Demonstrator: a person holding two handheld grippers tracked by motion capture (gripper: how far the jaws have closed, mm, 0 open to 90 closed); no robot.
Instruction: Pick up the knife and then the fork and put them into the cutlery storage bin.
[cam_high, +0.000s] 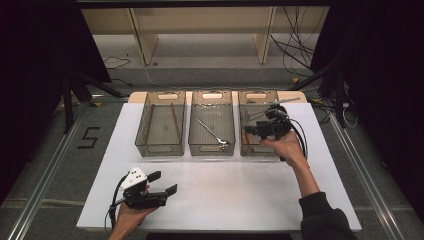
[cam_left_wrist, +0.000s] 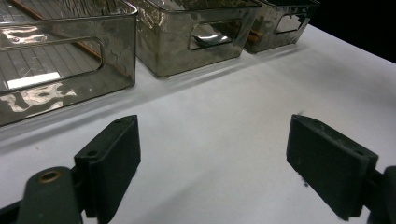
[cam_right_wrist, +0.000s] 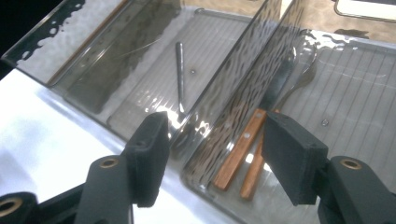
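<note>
Three clear smoky bins stand in a row at the far side of the white table (cam_high: 225, 195). The left bin (cam_high: 160, 150) holds thin wooden sticks (cam_high: 175, 122). A metal utensil (cam_high: 212, 132) lies in the middle bin (cam_high: 211, 149). In the right bin (cam_high: 256, 95) lie wooden-handled utensils (cam_right_wrist: 243, 149). My right gripper (cam_high: 250, 124) hovers open over the near end of the right bin; in the right gripper view (cam_right_wrist: 212, 135) its jaws straddle the walls between the middle and right bins and hold nothing. My left gripper (cam_high: 167, 182) rests open at the front left, with bare table between its jaws (cam_left_wrist: 212, 135).
Beyond the table's far edge are floor, loose cables (cam_high: 295, 50) and wooden shelf legs (cam_high: 142, 45). A black stand (cam_high: 70, 95) is at the far left. The bins' near walls have handle cut-outs (cam_left_wrist: 212, 35).
</note>
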